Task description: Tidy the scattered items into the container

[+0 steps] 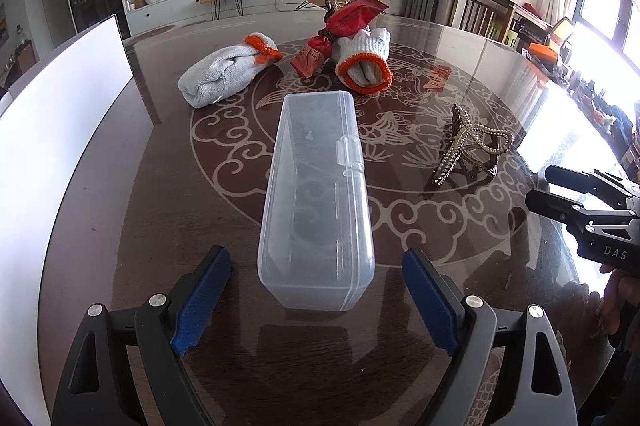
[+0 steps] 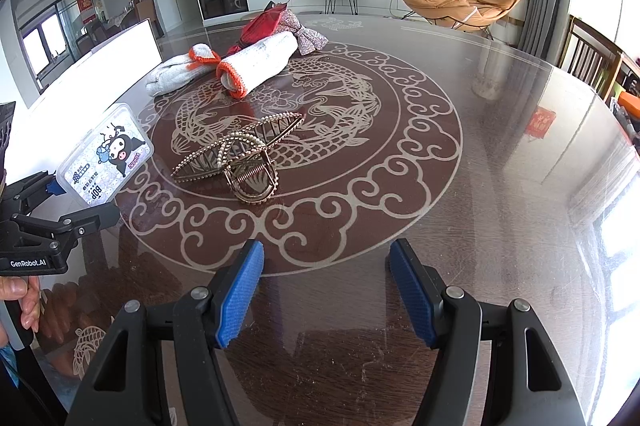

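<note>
The box (image 1: 316, 202), a clear lidded plastic container, lies on the table (image 1: 460, 246) with its long axis running from the near edge toward the middle. Its near end sits just ahead of the left gripper (image 1: 316, 300), whose blue-padded fingers (image 1: 202, 300) are spread wide to either side of that end without touching it. In the right wrist view the box (image 2: 106, 154) shows its stickered face at the table's left edge, with the left gripper (image 2: 66, 204) beside it.

The right gripper (image 2: 326, 292) hangs over bare table near the near edge, fingers (image 2: 240, 294) spread with nothing between them. In the left view the right gripper (image 1: 560, 192) enters from the right edge, near the clip.

The clip (image 2: 236, 156), a gold hair claw with pearl trim, rests inside the ringed fish design, well apart from the box and right of it in the left view (image 1: 468, 150).

Toward the far edge lie two rolled gloves with orange cuffs: one glove (image 1: 224, 72) on the left, the second glove (image 1: 364, 60) right of it. A red packet (image 1: 340, 30) leans between and behind them, touching the second glove. In the right view a sequined bow (image 2: 302, 34) lies against the far end of that glove (image 2: 260, 64).

A white panel (image 1: 60, 130) stands along the left edge, close beside the box. The right half of the table (image 2: 500, 166) is open glass out to its curved rim.
</note>
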The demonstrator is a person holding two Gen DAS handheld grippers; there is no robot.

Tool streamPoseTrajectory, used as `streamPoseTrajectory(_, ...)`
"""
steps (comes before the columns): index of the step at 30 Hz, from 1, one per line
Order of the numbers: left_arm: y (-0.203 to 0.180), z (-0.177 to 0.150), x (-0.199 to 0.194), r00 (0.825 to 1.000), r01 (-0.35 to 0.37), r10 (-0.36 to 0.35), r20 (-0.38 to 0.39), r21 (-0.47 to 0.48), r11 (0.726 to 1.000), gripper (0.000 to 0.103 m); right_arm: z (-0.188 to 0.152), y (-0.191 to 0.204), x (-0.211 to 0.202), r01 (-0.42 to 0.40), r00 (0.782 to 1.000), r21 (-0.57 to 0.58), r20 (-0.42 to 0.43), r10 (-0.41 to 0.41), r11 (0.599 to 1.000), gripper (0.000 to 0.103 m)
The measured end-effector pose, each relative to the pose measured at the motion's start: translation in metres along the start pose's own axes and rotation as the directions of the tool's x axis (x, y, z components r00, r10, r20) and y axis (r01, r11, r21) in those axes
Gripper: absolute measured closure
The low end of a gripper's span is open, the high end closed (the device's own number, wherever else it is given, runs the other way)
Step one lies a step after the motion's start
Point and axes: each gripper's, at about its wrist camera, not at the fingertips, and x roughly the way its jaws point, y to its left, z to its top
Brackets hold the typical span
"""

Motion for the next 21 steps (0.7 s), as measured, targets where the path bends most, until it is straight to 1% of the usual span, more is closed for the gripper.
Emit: streamPoseTrajectory(21, -0.0005, 0.0004, 0.0028, 1.000, -0.014, 0.014, -0.007, -0.001, 1.000, 0.011, 0.0005, 0.0003, 0.0002, 0.001, 1.000, -0.001, -0.001, -0.001, 1.000, 0.036)
